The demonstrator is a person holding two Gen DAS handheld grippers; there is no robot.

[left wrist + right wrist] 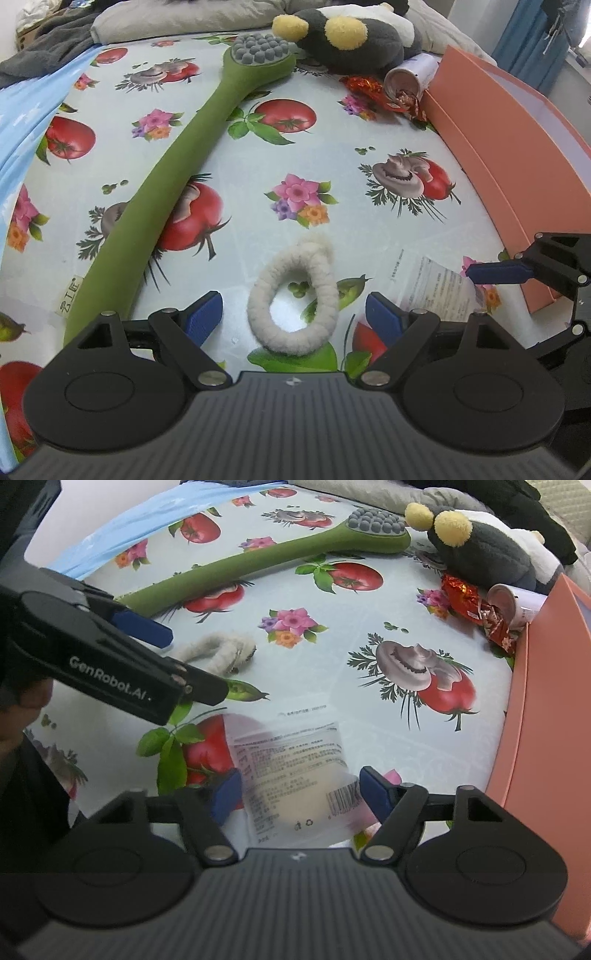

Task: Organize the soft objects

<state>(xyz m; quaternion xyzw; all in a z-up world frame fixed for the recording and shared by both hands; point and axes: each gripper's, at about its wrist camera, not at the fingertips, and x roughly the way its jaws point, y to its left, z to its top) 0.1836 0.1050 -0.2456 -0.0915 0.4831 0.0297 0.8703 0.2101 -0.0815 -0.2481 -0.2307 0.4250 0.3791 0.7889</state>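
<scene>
A white fuzzy ring lies on the flowered cloth, between the fingers of my open left gripper; it also shows in the right wrist view. A clear plastic packet with printed text lies between the fingers of my open right gripper; it also shows in the left wrist view. A long green soft massage stick with a grey knobbed head lies diagonally on the left. A grey, white and yellow plush toy sits at the back.
An orange box stands along the right edge. A tipped cup and red foil wrappers lie beside it at the back. Pillows and grey cloth lie beyond the plush. A blue sheet borders the left.
</scene>
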